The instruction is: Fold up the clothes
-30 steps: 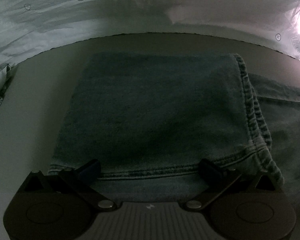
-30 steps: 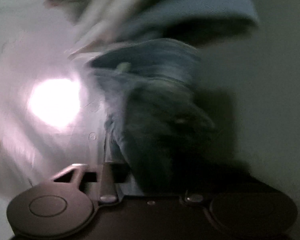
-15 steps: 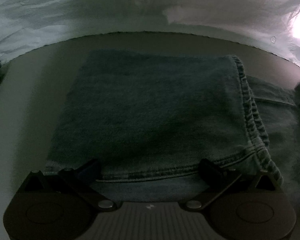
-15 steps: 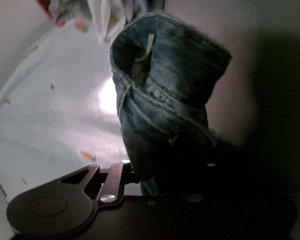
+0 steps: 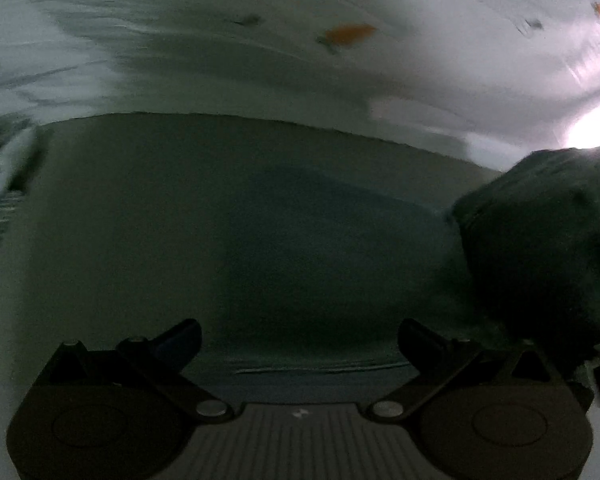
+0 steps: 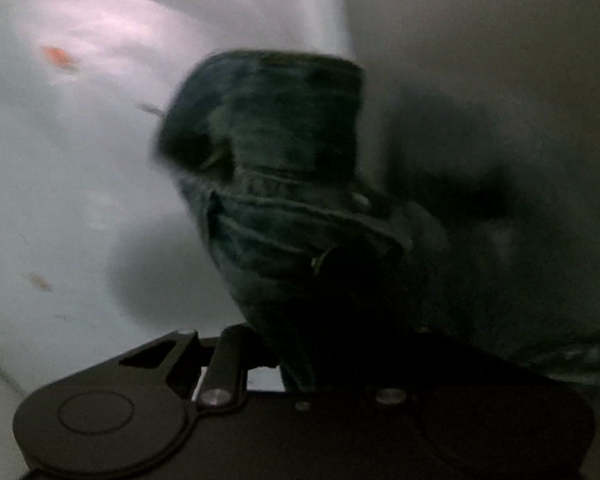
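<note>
- Lying across the grey bench (image 5: 112,216), the jeans (image 5: 324,264) are resting flat and folded, their stitched hem edge running just in front of the left gripper (image 5: 300,338).
- Standing wide apart, the left gripper's jaws are holding nothing; the hem is sitting between and just ahead of the fingertips, and whether they are touching the cloth is not showing through the blur.
- Rising at the bench's right side in the left wrist view, a dark bunched mass of the same denim is hanging lifted off the surface.
- Gripping that bunch, the right gripper (image 6: 300,344) is clamping down on the jeans (image 6: 276,184) near a seamed, riveted part; the right finger is sitting hidden behind cloth.
- Handling, as a judgement: denim is behaving heavy and limp yet fairly stiff at seams, drooping under its own weight, not slippery, not fragile; thick hems and seam edges are offering the surest hold, since single layers are likely to be slipping apart.
- Covering the area beyond the bench's far edge, a pale sheet (image 5: 420,60) with small orange prints is lying creased.
- Glaring at the far right, a bright light spot (image 5: 590,130) is washing out that corner; the room is otherwise looking dim and both views are smearing.
</note>
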A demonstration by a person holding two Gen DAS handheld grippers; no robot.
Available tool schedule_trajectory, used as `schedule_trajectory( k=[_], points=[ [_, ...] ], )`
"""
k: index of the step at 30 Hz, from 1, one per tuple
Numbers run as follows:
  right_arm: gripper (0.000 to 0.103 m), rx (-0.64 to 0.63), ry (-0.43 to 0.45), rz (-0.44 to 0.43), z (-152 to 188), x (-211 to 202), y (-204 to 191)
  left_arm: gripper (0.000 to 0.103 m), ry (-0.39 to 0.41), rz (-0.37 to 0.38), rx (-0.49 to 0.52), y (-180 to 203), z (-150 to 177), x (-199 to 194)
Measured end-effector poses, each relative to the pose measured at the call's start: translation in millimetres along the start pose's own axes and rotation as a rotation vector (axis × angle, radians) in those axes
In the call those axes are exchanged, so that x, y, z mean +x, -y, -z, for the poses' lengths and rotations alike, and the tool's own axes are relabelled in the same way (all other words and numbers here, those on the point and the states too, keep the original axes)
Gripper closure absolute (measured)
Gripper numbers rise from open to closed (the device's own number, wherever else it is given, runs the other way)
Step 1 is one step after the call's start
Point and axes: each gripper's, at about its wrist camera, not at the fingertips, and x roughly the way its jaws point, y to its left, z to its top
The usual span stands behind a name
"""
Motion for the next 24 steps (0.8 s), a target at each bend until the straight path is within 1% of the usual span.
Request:
schedule_trajectory(
  k=[2, 4, 5, 8, 10, 11, 12, 13, 15, 16, 19, 20, 23, 24],
  points=[
    [0.079, 0.055, -0.009, 0.049, 11, 19, 18, 0.0, 0.006, -0.024, -0.022, -22, 5, -5],
    [0.077, -0.074, -0.012, 0.154, 24, 35, 7, 0.0, 0.002, -0.045, -0.054, -45, 11, -9],
    [0.077, -0.13, -0.015, 0.189, 30, 41, -2, 0.0, -0.003, -0.05, -0.078, -56, 14, -8],
    [0.068, -0.222, -0.028, 0.258, 41, 56, -24, 0.0, -0.027, -0.049, -0.152, -83, 22, -3],
    [0.06, -0.298, -0.038, 0.305, 48, 63, -39, 0.0, -0.037, -0.06, -0.196, -93, 28, -3],
    [0.056, -0.33, -0.04, 0.315, 52, 65, -45, 0.0, -0.04, -0.065, -0.216, -98, 30, -2],
    [0.046, -0.359, -0.04, 0.32, 57, 66, -51, 0.0, -0.039, -0.07, -0.234, -104, 32, -5],
    [0.026, -0.386, -0.044, 0.308, 62, 68, -57, 0.0, -0.035, -0.072, -0.25, -107, 33, -7],
    [0.012, -0.405, -0.114, 0.254, 74, 77, -64, 0.0, -0.021, -0.075, -0.278, -109, 34, -11],
    [0.012, -0.427, -0.151, 0.255, 81, 83, -68, 0.0, -0.013, -0.074, -0.288, -110, 35, -13],
    [0.012, -0.573, -0.237, 0.291, 97, 92, -83, 0.0, 0.005, -0.077, -0.312, -110, 38, -21],
    [0.012, -0.593, -0.257, 0.299, 87, 95, -87, 0.0, 0.009, -0.078, -0.317, -110, 40, -24],
    [0.013, -0.549, -0.325, 0.265, 93, 92, -86, 0.0, 0.016, -0.07, -0.33, -107, 45, -31],
    [0.013, -0.545, -0.331, 0.249, 95, 92, -82, 0.0, 0.015, -0.068, -0.332, -107, 45, -30]
  ],
)
